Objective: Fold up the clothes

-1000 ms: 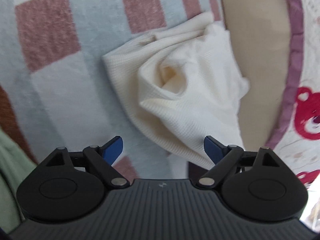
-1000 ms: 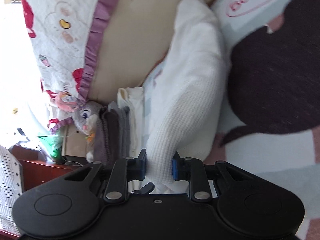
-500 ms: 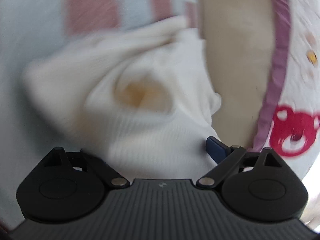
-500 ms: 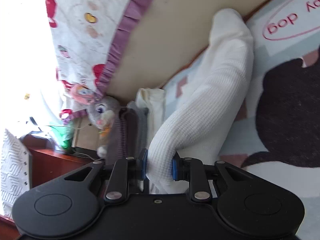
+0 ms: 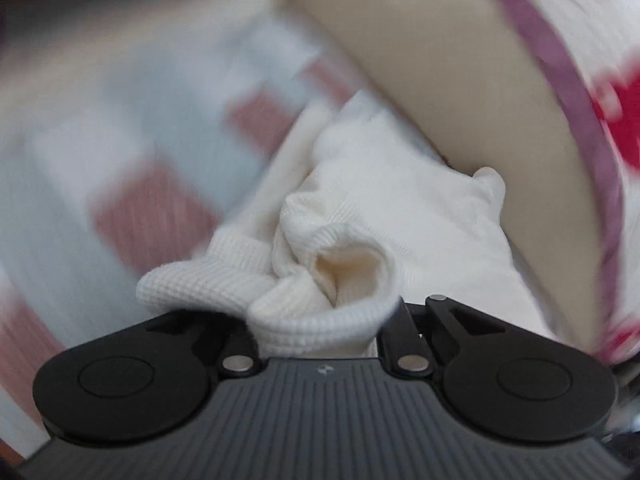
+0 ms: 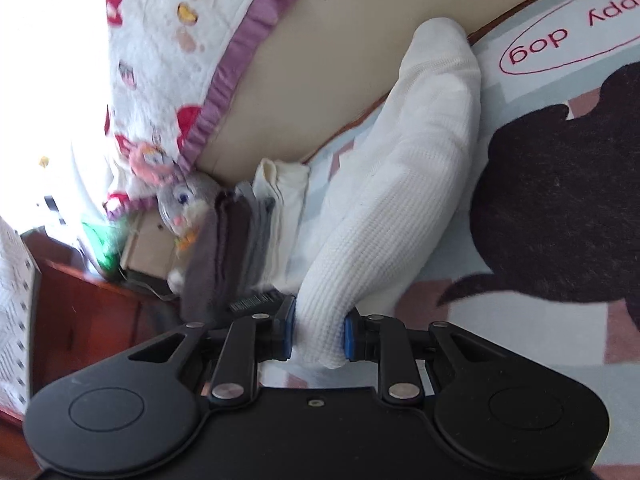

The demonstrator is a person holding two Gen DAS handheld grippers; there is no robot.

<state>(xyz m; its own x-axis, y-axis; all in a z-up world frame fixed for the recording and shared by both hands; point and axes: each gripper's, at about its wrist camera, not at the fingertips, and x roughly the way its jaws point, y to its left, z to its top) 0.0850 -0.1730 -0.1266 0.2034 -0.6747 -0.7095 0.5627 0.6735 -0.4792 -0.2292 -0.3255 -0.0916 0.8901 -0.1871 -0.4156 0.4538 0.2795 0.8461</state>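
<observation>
We work on a patterned blanket [image 6: 540, 312] with pink squares. Beside its far edge a stack of folded clothes [image 6: 256, 240] already stands, so part of the work seems done. The white waffle-knit garment [image 6: 404, 184] lies long across this blanket, not yet folded. Our right gripper [image 6: 319, 336] pinches one end of it; our left gripper [image 5: 316, 332] has bunched cloth between its fingers, apparently closed on it.

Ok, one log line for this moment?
left gripper: shut on white garment cuff | right gripper: shut on white garment | surface: patterned blanket | fold: not done
</observation>
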